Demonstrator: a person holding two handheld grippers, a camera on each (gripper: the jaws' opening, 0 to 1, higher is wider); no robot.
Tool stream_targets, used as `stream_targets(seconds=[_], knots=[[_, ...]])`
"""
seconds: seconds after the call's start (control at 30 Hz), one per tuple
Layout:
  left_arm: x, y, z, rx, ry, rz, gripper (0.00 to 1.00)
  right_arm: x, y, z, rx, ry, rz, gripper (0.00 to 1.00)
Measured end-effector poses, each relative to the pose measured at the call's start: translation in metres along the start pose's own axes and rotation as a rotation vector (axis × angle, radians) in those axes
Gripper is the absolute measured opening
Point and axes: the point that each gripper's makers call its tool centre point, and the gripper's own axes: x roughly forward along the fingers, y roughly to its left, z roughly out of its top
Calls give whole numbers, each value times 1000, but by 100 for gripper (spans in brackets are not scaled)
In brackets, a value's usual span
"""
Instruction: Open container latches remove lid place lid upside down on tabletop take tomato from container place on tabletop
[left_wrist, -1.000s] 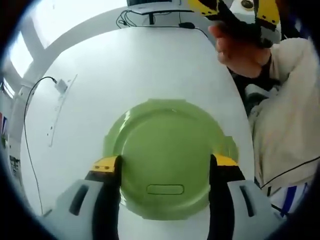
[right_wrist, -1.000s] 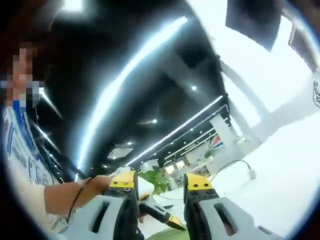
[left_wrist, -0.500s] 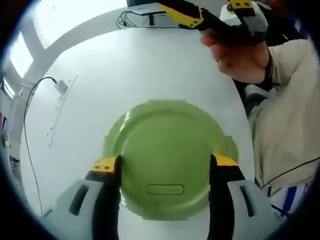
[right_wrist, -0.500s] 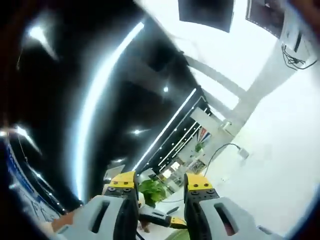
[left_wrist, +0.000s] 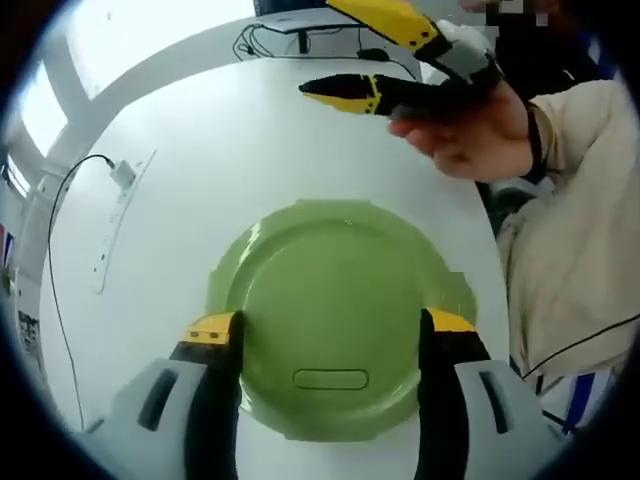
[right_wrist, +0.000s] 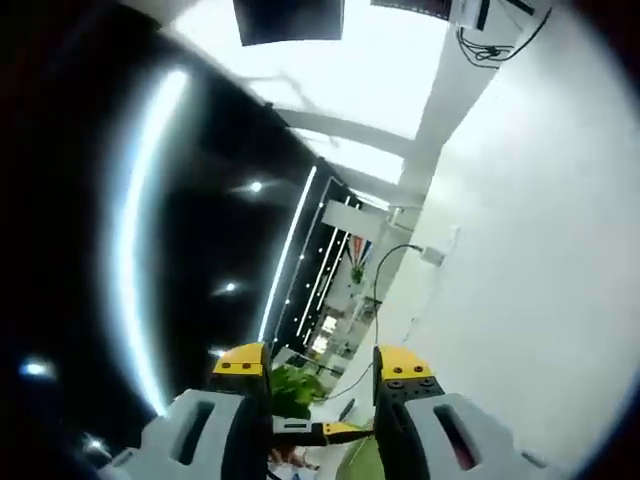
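the green lid (left_wrist: 335, 325) sits on the white tabletop (left_wrist: 240, 150), between the wide-spread jaws of the left gripper (left_wrist: 330, 325); the right gripper (left_wrist: 365, 55), in a hand (left_wrist: 470, 135), hovers beyond with jaws parted

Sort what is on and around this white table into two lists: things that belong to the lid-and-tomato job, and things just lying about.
For the job:
- green lid, on the container, between the left gripper's open jaws
- right gripper, held in a hand above the table's far side, jaws open

Just lying about:
- black cable with a white plug
- cables at the far edge
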Motion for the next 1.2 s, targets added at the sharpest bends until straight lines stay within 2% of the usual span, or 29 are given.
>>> stream_targets(seconds=[0.03,0.2,0.37,0.73,1.03,1.2], knots=[[0,0,0,0,-2,0,63,0,-1,-1,3,-2,-1,42],[0,0,0,0,-6,0,63,-2,-17,-10,62,-2,-55,42],[0,0,0,1,-6,0,63,-5,-35,-19,178,-11,-110,42],[0,0,0,2,-9,0,63,-10,-65,-53,401,-13,-215,42],[0,-1,0,1,-18,0,63,-7,-77,-67,448,-7,-260,38],[0,-1,0,1,-17,0,63,-6,-75,-74,473,3,-266,35]])
